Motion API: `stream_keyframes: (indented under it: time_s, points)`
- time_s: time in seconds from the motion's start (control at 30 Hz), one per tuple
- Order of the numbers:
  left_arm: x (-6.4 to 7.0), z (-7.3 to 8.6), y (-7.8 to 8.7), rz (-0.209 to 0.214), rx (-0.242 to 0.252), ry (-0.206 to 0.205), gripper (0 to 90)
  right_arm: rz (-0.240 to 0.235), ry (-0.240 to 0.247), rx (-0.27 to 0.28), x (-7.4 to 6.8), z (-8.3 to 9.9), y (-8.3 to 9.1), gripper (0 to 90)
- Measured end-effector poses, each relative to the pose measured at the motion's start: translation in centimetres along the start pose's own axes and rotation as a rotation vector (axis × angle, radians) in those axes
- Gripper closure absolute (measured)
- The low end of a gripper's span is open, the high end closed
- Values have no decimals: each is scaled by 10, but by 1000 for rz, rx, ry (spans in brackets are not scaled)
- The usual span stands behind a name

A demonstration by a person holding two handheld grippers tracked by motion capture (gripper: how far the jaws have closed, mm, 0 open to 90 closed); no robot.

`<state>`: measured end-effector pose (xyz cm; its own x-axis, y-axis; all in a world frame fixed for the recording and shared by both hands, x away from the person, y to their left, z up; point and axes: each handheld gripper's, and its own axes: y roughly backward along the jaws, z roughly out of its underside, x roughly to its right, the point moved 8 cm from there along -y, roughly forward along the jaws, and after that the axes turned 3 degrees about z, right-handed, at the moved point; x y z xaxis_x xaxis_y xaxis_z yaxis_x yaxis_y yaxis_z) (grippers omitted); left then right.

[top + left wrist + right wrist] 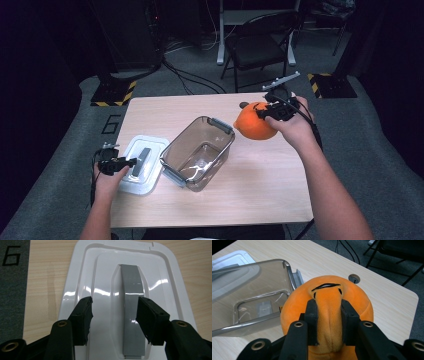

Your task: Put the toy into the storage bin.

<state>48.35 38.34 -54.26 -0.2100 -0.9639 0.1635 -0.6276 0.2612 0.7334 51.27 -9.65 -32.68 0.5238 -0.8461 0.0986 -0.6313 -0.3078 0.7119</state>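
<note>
2 fingers point(312, 322) pinching orange plush point(359, 302), seemingly.

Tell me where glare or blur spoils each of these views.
High view: dark surroundings, the table evenly lit, and reflections glint in the clear container. Left gripper view: bright glare streaks cross the white lid and its grey handle; the left tongs look soft. Right gripper view: the orange plush is sharp, with glare on the container wall.
</note>
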Motion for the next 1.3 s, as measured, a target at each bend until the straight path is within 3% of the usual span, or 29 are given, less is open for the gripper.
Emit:
stream_keyframes:
  time_s: [0.17, 0.43, 0.47, 0.63, 0.87, 1.03, 1.3]
  points:
    - [-1, 0, 2, -5, 7, -2, 461, -18, 36, 13, -10, -10, 1, 716]
    - [-3, 1, 3, -5, 6, 3, 464, -40, 56, 22, -21, -23, 1, 714]
    - [-4, 1, 3, -7, 7, 4, 464, -44, 38, 9, -24, -23, 2, 713]
    - [-4, 1, 4, -8, 12, 2, 464, -53, 78, 35, -28, -31, 0, 712]
    - [-5, 1, 5, -7, 16, 7, 464, -78, 69, 37, -41, -37, -1, 711]
    - [-5, 2, 6, -6, 13, 9, 464, -87, 92, 44, -47, -41, -3, 712]
    - [-5, 2, 6, -5, 14, 17, 464, -119, 116, 60, -67, -48, -13, 711]
